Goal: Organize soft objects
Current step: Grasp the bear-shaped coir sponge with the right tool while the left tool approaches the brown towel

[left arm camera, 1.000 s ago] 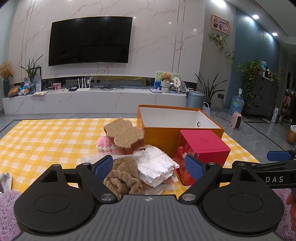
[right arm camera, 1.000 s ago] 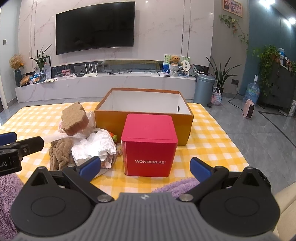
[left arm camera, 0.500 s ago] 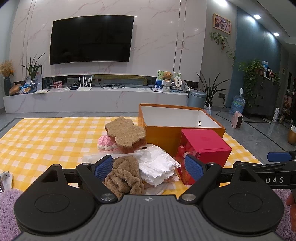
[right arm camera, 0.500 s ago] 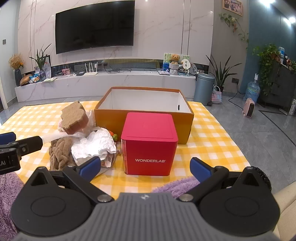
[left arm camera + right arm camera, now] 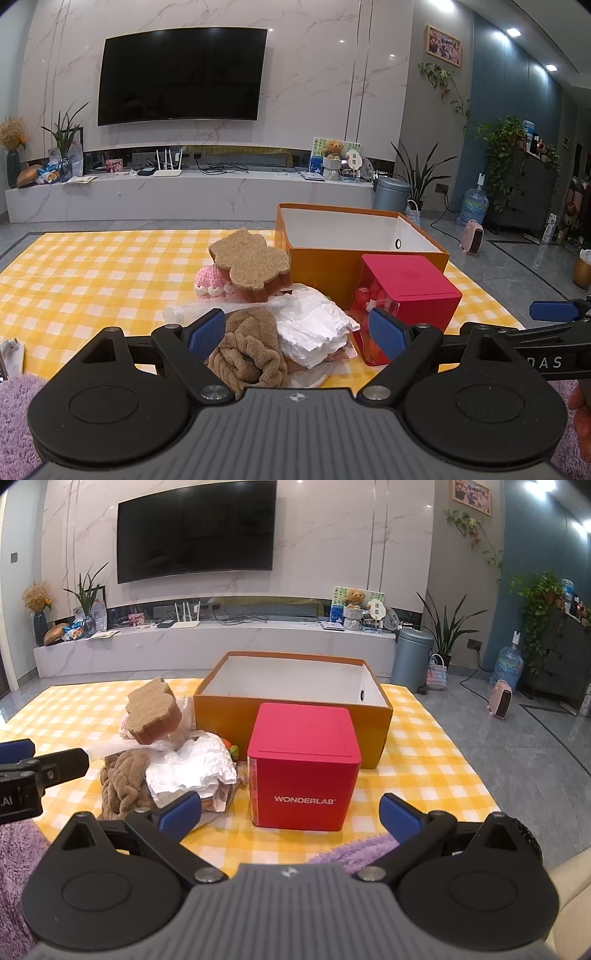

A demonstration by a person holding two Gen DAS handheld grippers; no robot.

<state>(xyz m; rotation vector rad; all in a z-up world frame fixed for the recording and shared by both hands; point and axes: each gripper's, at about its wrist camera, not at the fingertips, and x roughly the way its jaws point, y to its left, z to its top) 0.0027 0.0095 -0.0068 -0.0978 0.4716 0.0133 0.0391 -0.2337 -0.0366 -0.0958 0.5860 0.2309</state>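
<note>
On the yellow checked cloth (image 5: 92, 273) lies a heap of soft things: a brown knitted cloth (image 5: 247, 350) (image 5: 123, 782), a crumpled white bag (image 5: 314, 326) (image 5: 192, 764), a bear-shaped brown sponge (image 5: 251, 262) (image 5: 153, 710) and a pink crocheted piece (image 5: 208, 280). Behind them stands an open orange box (image 5: 332, 264) (image 5: 295, 712), white inside. A red cube box (image 5: 406, 295) (image 5: 303, 771) stands in front of it. My left gripper (image 5: 297, 330) is open, just short of the heap. My right gripper (image 5: 290, 812) is open, facing the red cube.
A purple fluffy rug (image 5: 354, 849) (image 5: 18, 391) borders the cloth's near edge. A white scrap (image 5: 11, 354) lies at the cloth's left. Beyond the cloth are a grey floor, a TV bench (image 5: 184, 192), a bin (image 5: 412, 657) and plants.
The left wrist view has crept slightly upward and forward toward the heap. The right gripper has barely moved. Both stay open.
</note>
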